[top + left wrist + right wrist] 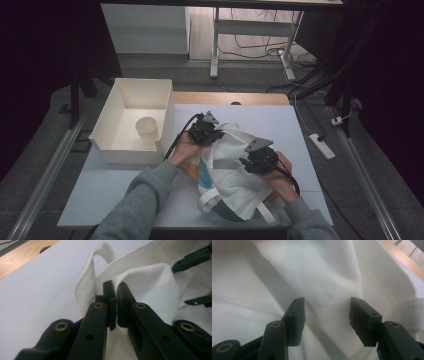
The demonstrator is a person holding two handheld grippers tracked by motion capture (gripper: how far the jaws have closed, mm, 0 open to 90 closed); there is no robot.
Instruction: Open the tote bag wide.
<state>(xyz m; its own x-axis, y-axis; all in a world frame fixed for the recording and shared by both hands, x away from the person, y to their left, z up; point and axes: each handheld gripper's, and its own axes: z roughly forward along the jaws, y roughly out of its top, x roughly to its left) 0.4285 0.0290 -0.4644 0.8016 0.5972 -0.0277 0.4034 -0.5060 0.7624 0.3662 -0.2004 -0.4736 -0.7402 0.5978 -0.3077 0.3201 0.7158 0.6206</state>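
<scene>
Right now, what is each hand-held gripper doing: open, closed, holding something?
Left hand-held gripper: shut on a fold of the white canvas tote bag.
Right hand-held gripper: open above the bag, holding nothing.

White bin (131,102) blocks left; table (300,135) free right of bag (230,175).

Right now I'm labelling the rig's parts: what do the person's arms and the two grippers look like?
Grey sleeves cover both forearms. The left gripper and right gripper are black, each topped with a grey three-cornered plate and trailing a black cable. Up close, the jaws are flat black bars with brass-coloured rivets at the joints.
</scene>
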